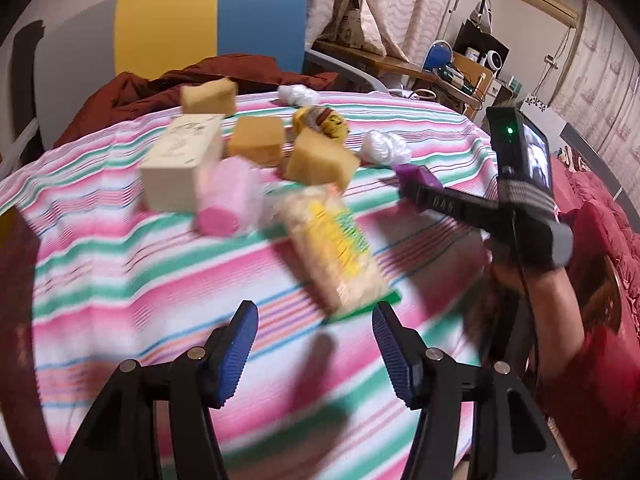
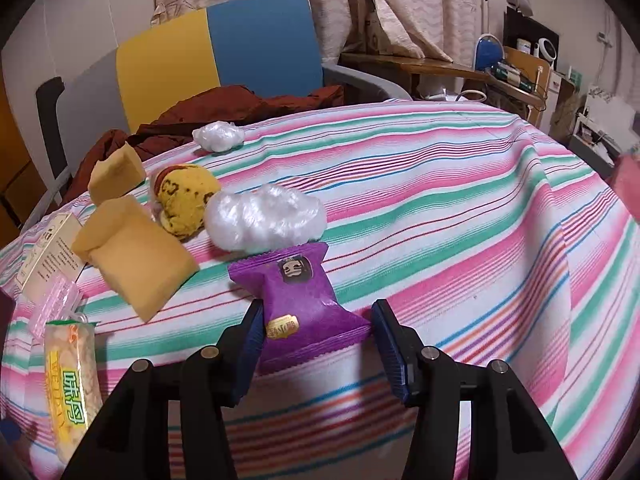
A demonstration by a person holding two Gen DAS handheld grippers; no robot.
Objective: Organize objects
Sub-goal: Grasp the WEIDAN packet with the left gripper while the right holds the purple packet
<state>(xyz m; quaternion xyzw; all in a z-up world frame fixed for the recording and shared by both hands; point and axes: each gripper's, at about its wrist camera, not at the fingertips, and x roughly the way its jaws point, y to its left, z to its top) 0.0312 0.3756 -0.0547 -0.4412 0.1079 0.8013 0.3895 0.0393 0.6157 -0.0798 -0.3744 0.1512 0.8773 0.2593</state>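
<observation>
Jaws of the right gripper (image 2: 316, 340) are standing apart around the purple snack packet (image 2: 302, 304) lying on the striped worktop (image 2: 460, 216) — probably lining up a pick. Left gripper (image 1: 316, 344) is hovering with its jaws apart and empty, just short of the yellow cracker pack (image 1: 336, 248) — likely its target; sponges and plastic wads are sitting beyond.

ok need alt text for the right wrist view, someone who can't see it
The right gripper is open around a purple snack packet on a striped tablecloth. Just beyond the packet lies a crumpled white plastic bag, with yellow sponges and a cracker pack to the left.
</observation>
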